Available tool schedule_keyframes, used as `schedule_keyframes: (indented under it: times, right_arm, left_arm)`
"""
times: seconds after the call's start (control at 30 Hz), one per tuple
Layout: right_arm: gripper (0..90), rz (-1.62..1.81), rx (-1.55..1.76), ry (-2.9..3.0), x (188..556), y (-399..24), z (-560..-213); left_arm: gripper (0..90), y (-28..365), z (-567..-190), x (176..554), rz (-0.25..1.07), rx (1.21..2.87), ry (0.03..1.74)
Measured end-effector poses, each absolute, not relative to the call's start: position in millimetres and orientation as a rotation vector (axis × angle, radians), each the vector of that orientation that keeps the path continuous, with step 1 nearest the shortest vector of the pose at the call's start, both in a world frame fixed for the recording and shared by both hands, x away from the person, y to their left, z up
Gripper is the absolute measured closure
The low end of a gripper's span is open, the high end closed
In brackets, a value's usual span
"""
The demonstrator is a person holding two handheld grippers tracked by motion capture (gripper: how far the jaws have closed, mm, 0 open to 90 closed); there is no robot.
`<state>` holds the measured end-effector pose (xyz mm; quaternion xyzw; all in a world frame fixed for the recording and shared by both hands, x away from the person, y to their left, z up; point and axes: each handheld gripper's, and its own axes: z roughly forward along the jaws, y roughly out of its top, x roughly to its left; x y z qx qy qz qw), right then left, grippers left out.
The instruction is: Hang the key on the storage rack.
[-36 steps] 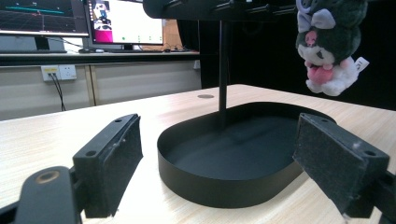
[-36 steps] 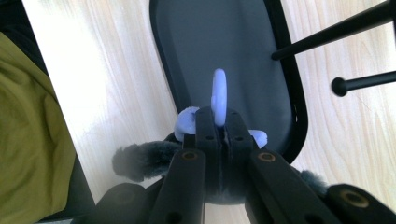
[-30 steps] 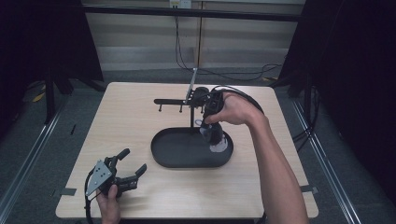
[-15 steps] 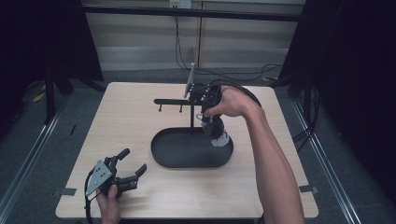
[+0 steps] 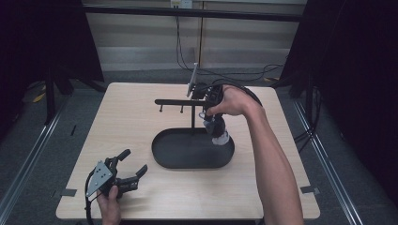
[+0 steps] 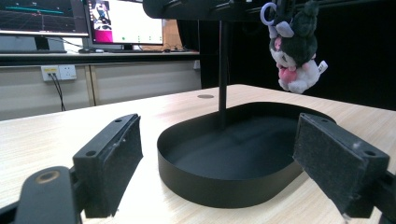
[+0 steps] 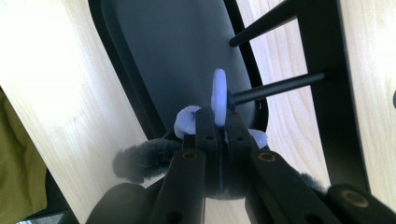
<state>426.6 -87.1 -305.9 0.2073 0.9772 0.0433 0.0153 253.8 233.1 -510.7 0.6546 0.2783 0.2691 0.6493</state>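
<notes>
A small plush toy (image 6: 294,51) in black, white and pink hangs by a pale lilac ring (image 7: 218,95) beside the black stand (image 5: 192,115), over the right end of the black oval tray (image 5: 162,154). The right claw (image 5: 213,115) is clamped shut on that ring, its jaws pressed together around it, with the toy dangling below them just above the tray. One peg (image 7: 280,86) of the stand's crossbar points at the ring and meets it. The stand's post rises from the tray, which lies in the middle of the wooden table (image 5: 131,122). The left claw (image 5: 131,164) rests near the table's front left corner, well apart from the tray, its jaws spread wide with nothing between them.
</notes>
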Motion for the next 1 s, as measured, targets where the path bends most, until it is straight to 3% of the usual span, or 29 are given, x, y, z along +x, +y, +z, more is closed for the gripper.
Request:
schedule_keyframes:
  times: [1.0]
  right_arm:
    - [87.0,0.201,0.700,3.015,448.8,-99.4,-311.4]
  left_arm:
    - [15.2,233.1,-510.6,253.7,0.610,1.488,0.632]
